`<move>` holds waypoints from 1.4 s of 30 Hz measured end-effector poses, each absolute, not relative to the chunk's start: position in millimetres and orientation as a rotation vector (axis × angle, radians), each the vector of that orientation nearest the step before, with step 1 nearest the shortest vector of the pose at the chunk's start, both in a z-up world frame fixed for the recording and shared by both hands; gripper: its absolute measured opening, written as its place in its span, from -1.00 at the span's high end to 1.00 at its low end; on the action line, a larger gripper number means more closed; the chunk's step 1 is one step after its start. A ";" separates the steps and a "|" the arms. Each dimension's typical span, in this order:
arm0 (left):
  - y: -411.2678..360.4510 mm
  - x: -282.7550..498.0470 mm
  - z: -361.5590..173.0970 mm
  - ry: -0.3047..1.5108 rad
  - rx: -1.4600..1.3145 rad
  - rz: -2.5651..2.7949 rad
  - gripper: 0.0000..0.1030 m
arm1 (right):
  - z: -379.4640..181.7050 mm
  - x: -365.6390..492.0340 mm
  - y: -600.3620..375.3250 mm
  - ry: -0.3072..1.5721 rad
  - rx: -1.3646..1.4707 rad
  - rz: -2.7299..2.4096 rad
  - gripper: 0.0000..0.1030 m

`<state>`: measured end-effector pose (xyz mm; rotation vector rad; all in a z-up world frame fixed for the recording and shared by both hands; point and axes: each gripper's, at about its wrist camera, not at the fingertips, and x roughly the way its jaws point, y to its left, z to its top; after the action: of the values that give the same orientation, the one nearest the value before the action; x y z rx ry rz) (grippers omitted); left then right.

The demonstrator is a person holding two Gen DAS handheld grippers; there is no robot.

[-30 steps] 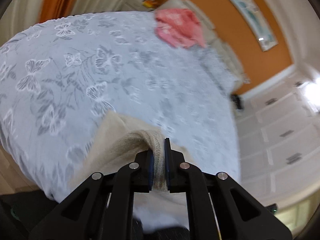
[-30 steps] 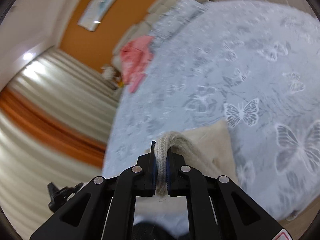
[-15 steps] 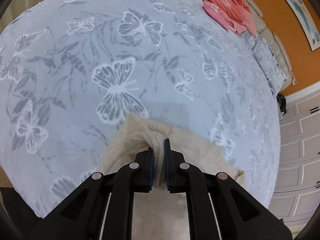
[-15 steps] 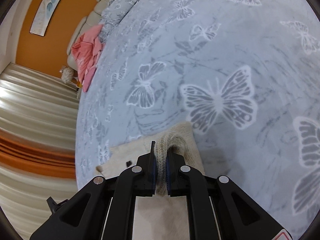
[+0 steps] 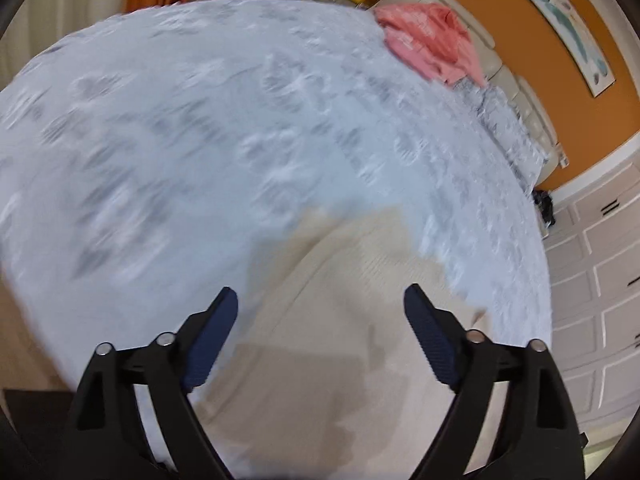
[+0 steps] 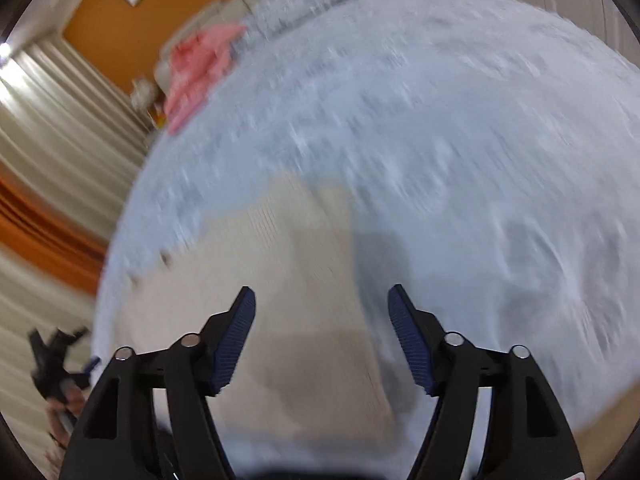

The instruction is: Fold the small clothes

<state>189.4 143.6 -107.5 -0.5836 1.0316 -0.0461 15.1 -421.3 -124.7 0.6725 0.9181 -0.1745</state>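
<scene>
The cream knit [image 5: 344,320] is laid flat on the near part of the bedspread [image 5: 200,140], its long axis running away from the cameras toward the far edge. The left gripper [image 5: 320,316] and right gripper [image 6: 322,312] are seen spread, jaws just opened, nothing pinched; the knit lies below both. A pink garment [image 5: 432,48] is seen far off.
</scene>
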 end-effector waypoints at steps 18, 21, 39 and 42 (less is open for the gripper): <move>165.1 121.8 -129.5 1.215 -0.653 -0.020 0.71 | -114.8 -31.1 -410.6 0.889 0.829 -0.104 0.88; 175.0 112.4 -146.5 1.268 -0.673 0.014 0.71 | -146.9 -39.8 -419.0 0.973 0.842 -0.163 0.88; 44.4 208.3 -59.7 1.039 -0.297 -0.255 -0.11 | -86.4 112.5 -339.9 0.958 0.388 0.035 1.00; 1.1 244.8 -87.8 1.120 -0.279 -0.311 0.04 | -111.6 170.4 -303.1 1.023 0.332 0.099 1.00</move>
<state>244.8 1.1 -87.8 -0.2791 1.1198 -0.3107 170.4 -303.1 -111.6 0.3323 1.0228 0.0985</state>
